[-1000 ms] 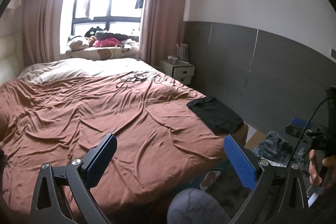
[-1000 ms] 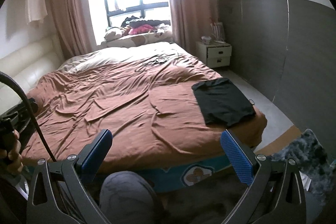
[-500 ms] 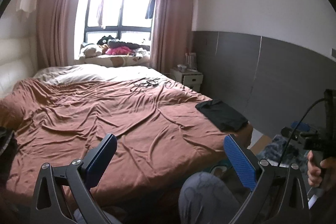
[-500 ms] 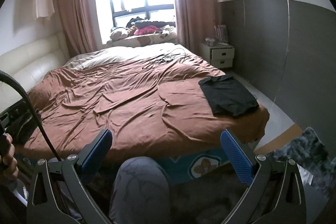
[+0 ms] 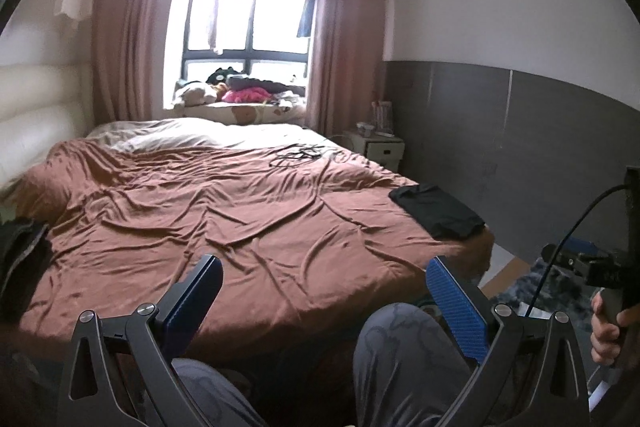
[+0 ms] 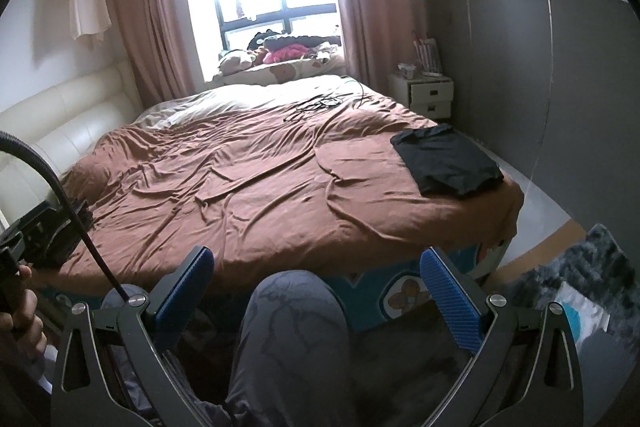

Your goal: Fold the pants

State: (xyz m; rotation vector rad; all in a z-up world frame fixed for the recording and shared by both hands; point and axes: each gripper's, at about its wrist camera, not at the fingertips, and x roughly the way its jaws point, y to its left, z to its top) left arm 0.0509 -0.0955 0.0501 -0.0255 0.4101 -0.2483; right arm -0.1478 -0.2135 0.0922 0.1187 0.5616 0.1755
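A bedroom is shown from two gripper-mounted cameras held low at the foot of a bed (image 5: 256, 211). The left gripper (image 5: 320, 291) is seen with its jaws spread wide and nothing between them; its blue pads (image 5: 456, 303) frame only the brown bedspread and the seated person's knee (image 5: 404, 343). The right gripper (image 6: 316, 283) is likewise released and empty, its pads standing well apart above a knee (image 6: 292, 319). Each tool is held back from the mattress, presumably because nothing remains to be gripped at this moment.

The pants (image 6: 446, 159) are seen as a compact dark rectangle lying flat near the bed's right front corner, just inside the edge; in the left view the pants (image 5: 438, 211) appear in the same place. They are well apart from both grippers. From their squared outline, the folding is judged to be finished or nearly so, and the corner position is taken as a set-aside spot that keeps the middle of the bed free.

A second dark heap of cloth (image 5: 20, 251) is glimpsed at the left edge of the left view; what garment it is cannot be told. A tangle of cables (image 6: 320, 103) lies far up the bed, and a bedside table (image 6: 428, 95) stands against the grey wall. The hand (image 5: 608, 327) holding the other tool is visible at the frame's right edge.
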